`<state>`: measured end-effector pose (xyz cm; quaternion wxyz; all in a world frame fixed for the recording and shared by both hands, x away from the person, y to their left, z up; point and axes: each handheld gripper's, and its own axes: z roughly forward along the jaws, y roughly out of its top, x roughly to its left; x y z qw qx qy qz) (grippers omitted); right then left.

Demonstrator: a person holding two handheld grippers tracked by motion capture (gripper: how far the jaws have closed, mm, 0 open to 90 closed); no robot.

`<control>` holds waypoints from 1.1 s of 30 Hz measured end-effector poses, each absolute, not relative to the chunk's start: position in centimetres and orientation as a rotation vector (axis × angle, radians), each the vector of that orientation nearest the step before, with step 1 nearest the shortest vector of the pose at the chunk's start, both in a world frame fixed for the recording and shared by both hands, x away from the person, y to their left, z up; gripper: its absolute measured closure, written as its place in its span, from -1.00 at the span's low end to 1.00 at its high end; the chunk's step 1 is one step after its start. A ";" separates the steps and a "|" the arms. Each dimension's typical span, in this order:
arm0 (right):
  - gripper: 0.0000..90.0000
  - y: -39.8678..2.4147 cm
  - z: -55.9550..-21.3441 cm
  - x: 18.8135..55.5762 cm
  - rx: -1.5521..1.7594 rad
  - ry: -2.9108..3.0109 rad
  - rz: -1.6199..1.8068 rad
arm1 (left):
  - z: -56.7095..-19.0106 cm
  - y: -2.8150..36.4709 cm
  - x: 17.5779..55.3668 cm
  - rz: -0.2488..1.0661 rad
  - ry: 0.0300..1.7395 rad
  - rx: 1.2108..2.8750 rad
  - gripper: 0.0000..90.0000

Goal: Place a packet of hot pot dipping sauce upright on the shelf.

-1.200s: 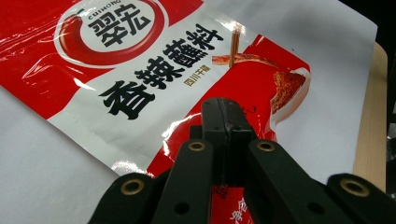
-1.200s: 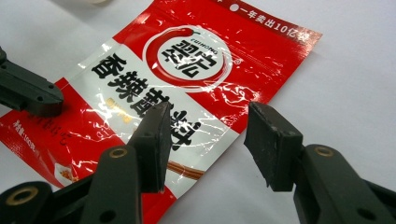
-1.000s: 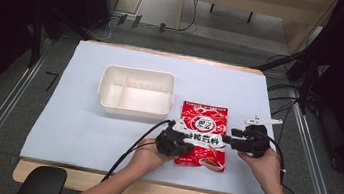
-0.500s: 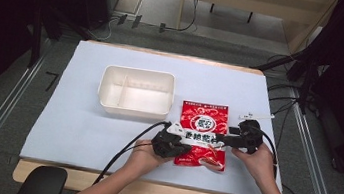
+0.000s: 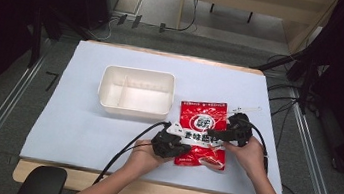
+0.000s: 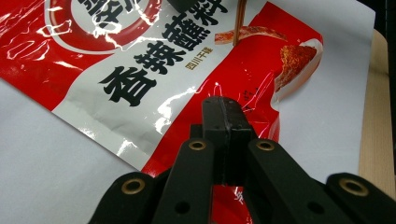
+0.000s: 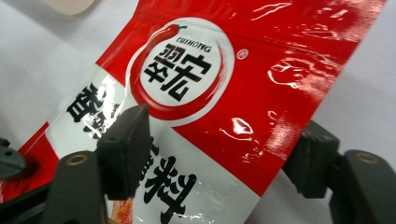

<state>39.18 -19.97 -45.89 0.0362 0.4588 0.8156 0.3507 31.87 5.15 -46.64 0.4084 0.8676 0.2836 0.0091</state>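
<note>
Your red pouch (image 5: 203, 133) lies flat on the white sheet (image 5: 75, 124) that covers the worktop, just right of the white tray (image 5: 136, 92) and nearer to you, with its printed face up. Your left gripper (image 5: 170, 143) sits at the pouch's near left edge, and in the left gripper view its fingers (image 6: 224, 122) are pressed together over the pouch's (image 6: 140, 70) red border, so they look clenched on the film there. Your right gripper (image 5: 230, 131) reaches in from the pouch's right side; in the right gripper view its fingers (image 7: 125, 144) stand wide apart, one over the white band with the black characters and the other off the far edge, with the pouch (image 7: 261, 70) between them and nothing gripped. The tray is divided into compartments and sits well clear of both grippers. Your hands rest on the sheet near the worktop's front edge
</note>
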 end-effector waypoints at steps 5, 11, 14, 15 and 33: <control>0.18 -19.9 -45.4 39.4 1.413 2.503 1.155 | -46.7 5.3 32.0 0.007 0.724 2.184 1.00; 0.72 -18.5 -45.0 38.8 1.293 2.580 1.132 | -46.6 5.2 32.0 0.005 0.736 2.186 1.00; 0.98 -18.0 -44.3 38.4 1.267 2.572 1.124 | -46.4 5.2 32.1 -0.023 0.748 2.182 0.98; 0.98 -18.0 -44.3 38.4 1.267 2.572 1.124 | -46.4 5.2 32.1 -0.023 0.748 2.182 0.89; 1.00 -18.8 -42.0 37.3 1.310 2.544 1.217 | -43.1 8.4 32.6 -0.074 0.751 2.133 -0.06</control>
